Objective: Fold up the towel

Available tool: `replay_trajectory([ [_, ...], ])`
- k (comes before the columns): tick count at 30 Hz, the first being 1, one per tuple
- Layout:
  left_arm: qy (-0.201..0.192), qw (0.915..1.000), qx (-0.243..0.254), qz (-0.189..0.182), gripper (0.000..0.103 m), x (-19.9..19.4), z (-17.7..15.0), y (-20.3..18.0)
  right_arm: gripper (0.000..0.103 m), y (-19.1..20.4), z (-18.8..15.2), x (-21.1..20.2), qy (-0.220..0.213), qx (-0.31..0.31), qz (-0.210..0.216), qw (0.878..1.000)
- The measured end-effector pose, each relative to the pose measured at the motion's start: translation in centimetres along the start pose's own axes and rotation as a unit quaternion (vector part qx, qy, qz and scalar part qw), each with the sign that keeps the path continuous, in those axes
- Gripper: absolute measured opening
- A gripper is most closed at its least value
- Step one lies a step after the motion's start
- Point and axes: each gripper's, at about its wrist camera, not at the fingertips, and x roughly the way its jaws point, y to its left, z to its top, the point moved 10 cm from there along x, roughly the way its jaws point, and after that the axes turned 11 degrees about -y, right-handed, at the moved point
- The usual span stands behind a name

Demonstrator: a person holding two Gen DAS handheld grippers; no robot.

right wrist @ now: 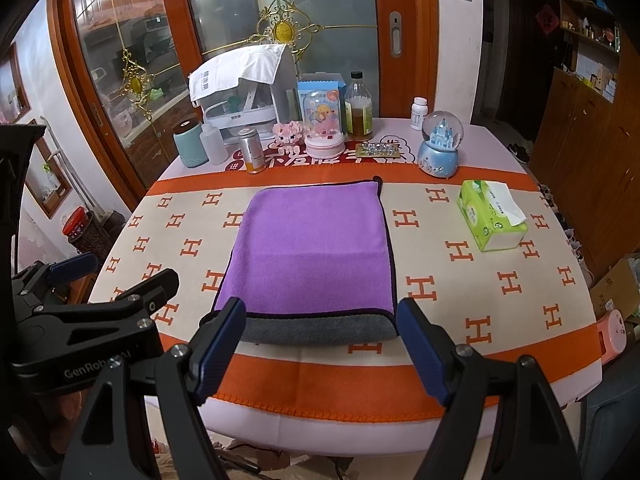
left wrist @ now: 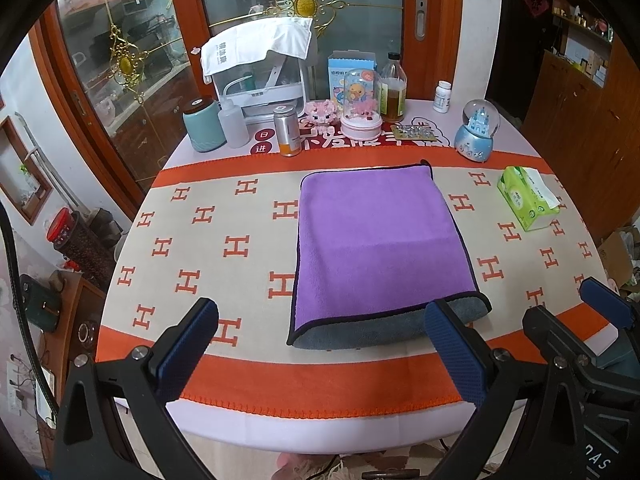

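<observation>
While the towel (right wrist: 312, 256) lies folded once (purple over grey) near the tissue pack (right wrist: 494, 216), left gripper (left wrist: 320, 354) and right gripper (right wrist: 324, 348) hover wide and empty, likely needing another fold.

Towel's (left wrist: 376, 240) gray underlayer — mostly covered

Purple towel (right wrist: 316, 248): fuzzy matt microfibre cloth, grey underside; orange H-patterned blanket (right wrist: 480, 280): matt knitted fabric; snow globe (right wrist: 440, 140): glossy glass; tissue pack (right wrist: 492, 216): shiny plastic wrap.
</observation>
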Motion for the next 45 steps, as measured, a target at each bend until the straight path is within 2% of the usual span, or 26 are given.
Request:
replay_trajectory([
  [38,-0.002,1.0000,0.001,0.008,0.102,0.1,-0.7,0.6,0.078,-0.1,-0.2,0.2,-0.002,0.003,0.007,1.000],
  [45,-0.006,0.9998,-0.002,0.019,0.102,-0.7,-1.0,-0.8,0.078,-0.3,-0.2,0.0,-0.005,-0.002,0.017,1.000],
])
